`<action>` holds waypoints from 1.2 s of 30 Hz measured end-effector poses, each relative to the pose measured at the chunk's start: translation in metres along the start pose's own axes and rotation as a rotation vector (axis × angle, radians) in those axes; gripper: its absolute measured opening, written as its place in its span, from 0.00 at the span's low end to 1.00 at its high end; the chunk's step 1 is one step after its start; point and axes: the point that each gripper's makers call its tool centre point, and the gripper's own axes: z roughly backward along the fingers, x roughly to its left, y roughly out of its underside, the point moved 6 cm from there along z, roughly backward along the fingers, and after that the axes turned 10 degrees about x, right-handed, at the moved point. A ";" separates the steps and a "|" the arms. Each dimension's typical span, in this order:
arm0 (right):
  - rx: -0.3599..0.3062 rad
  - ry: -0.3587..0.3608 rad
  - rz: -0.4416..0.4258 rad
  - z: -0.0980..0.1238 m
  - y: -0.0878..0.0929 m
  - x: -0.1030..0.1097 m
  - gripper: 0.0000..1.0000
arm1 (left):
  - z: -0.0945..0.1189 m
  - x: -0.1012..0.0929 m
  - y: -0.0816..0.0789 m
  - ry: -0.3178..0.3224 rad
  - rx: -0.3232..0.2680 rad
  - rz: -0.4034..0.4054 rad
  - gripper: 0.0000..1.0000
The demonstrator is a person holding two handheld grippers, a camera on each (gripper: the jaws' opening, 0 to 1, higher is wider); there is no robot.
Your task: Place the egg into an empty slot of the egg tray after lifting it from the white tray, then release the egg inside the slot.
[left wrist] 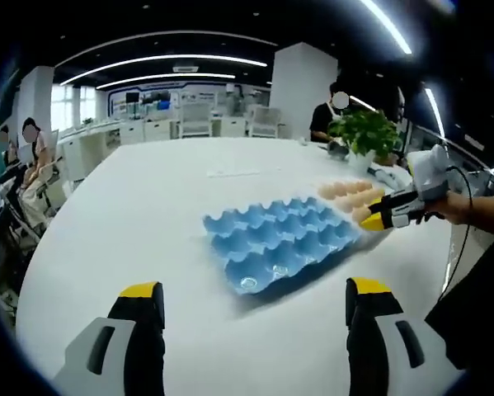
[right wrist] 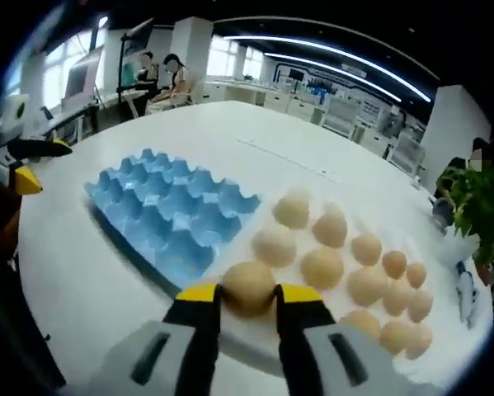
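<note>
Egg (right wrist: 247, 287) partly behind gripper tips

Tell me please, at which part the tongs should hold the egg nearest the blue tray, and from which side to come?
Hold the egg across its widest middle, as the right tongs do now: one yellow tip on each flank. Come from the open table edge, away from the other eggs, since neighbours crowd its far side. Its round shape slips if held near the ends.

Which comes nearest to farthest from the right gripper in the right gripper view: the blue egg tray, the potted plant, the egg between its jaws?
1. The egg, held between the jaws of the right gripper.
2. The blue egg tray, just beyond, to the view's left.
3. The potted plant, far off at the view's right edge.
</note>
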 end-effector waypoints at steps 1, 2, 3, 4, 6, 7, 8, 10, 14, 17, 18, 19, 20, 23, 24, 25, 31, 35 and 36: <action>0.013 -0.005 0.024 0.000 -0.001 0.000 0.27 | 0.000 0.000 0.000 -0.001 0.001 -0.001 0.91; 0.019 -0.006 0.020 0.000 -0.002 0.001 0.27 | 0.000 -0.001 -0.001 -0.002 0.002 -0.005 0.91; 0.034 -0.010 0.043 -0.001 -0.002 0.002 0.27 | -0.001 -0.001 -0.001 -0.003 0.004 -0.015 0.91; 0.039 -0.012 0.055 -0.002 -0.003 0.001 0.27 | -0.001 -0.001 -0.001 -0.004 0.004 -0.018 0.90; 0.045 -0.013 0.037 -0.001 -0.003 0.001 0.27 | -0.001 -0.002 0.001 -0.005 0.009 -0.024 0.91; 0.044 -0.013 0.023 -0.001 -0.002 0.002 0.26 | -0.001 -0.003 0.002 -0.002 0.012 -0.022 0.91; 0.044 -0.011 0.006 0.000 -0.002 0.002 0.26 | -0.002 -0.003 0.003 0.001 0.013 -0.019 0.91; 0.025 -0.024 -0.008 0.002 -0.001 0.000 0.26 | -0.003 -0.003 0.006 0.003 0.020 -0.015 0.91; 0.009 -0.063 -0.115 0.006 -0.002 -0.002 0.25 | -0.003 -0.002 0.009 -0.018 0.045 -0.066 0.91; -0.021 -0.089 -0.200 0.013 -0.006 -0.006 0.25 | -0.004 -0.002 0.009 -0.019 0.044 -0.083 0.91; -0.025 -0.096 -0.221 0.014 -0.008 -0.008 0.25 | -0.004 -0.001 0.008 -0.014 0.042 -0.079 0.90; -0.047 -0.121 -0.263 0.018 -0.011 -0.007 0.25 | -0.005 0.000 0.008 -0.010 0.041 -0.076 0.90; -0.052 -0.145 -0.291 0.020 -0.014 -0.006 0.25 | -0.006 0.000 0.008 -0.008 0.041 -0.074 0.90; -0.065 -0.197 -0.293 0.023 -0.027 0.008 0.25 | -0.007 0.003 0.009 -0.010 0.049 -0.079 0.90; -0.065 -0.203 -0.279 0.023 -0.029 0.011 0.25 | -0.008 0.004 0.009 -0.011 0.051 -0.080 0.90; -0.067 -0.219 -0.251 0.023 -0.033 0.017 0.25 | -0.008 0.004 0.010 -0.012 0.053 -0.080 0.90; -0.095 -0.355 -0.117 0.013 -0.069 0.079 0.26 | -0.009 0.010 0.012 -0.019 0.066 -0.099 0.90; -0.102 -0.435 -0.062 0.003 -0.089 0.117 0.26 | -0.010 0.011 0.012 -0.015 0.073 -0.115 0.90; -0.103 -0.435 -0.036 0.000 -0.093 0.123 0.26 | -0.010 0.012 0.012 -0.016 0.073 -0.118 0.90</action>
